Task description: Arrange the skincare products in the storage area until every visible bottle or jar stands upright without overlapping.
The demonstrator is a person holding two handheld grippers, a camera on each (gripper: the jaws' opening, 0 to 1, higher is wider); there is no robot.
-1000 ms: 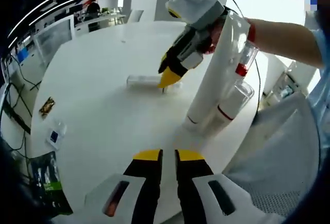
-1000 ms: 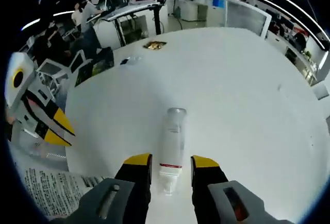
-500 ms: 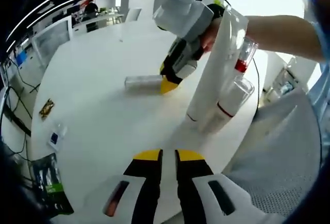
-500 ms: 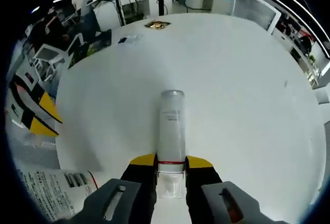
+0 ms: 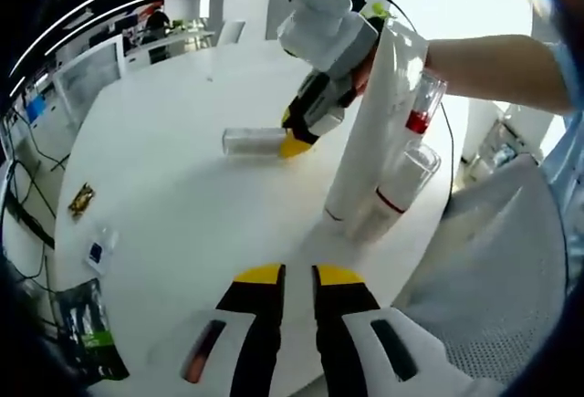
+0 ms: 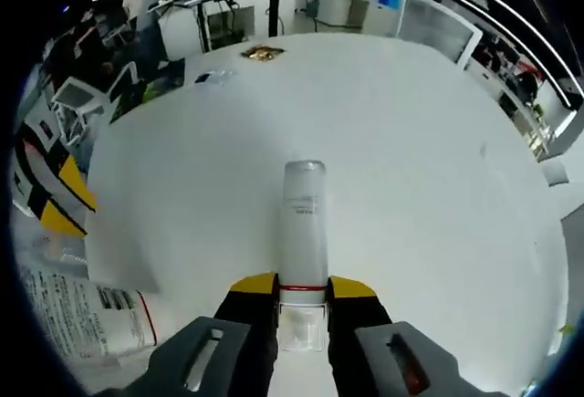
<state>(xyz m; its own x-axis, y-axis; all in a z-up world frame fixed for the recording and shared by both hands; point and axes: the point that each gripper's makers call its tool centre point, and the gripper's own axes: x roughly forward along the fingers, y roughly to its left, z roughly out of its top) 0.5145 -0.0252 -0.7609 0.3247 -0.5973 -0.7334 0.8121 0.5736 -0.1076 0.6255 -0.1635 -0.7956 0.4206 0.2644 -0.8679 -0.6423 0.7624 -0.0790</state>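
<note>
A clear-white bottle (image 5: 248, 140) lies on its side on the round white table (image 5: 164, 196). My right gripper (image 5: 297, 141) is shut on its end. In the right gripper view the jaws (image 6: 302, 289) clamp the bottle (image 6: 303, 219) just behind its red ring, at the clear cap, and the body points away. A tall white tube (image 5: 367, 128) stands upright near the table edge. Beside it stand a small bottle with a red band and clear cap (image 5: 398, 187) and another red-banded one (image 5: 420, 105). My left gripper (image 5: 288, 276) hangs shut and empty over the near edge; it is also at the left rim of the right gripper view (image 6: 50, 201).
A brown packet (image 5: 82, 198), a small sachet (image 5: 96, 251) and a dark green packet (image 5: 84, 333) lie along the table's left rim. A person's forearm (image 5: 493, 50) reaches in from the right. The printed white tube (image 6: 82, 310) stands close on my right gripper's left. Office desks lie beyond the table.
My right gripper came forward from open jaws astride the lying bottle and shut on its cap end. The bottle still lies on the table. The left gripper has stayed put.
</note>
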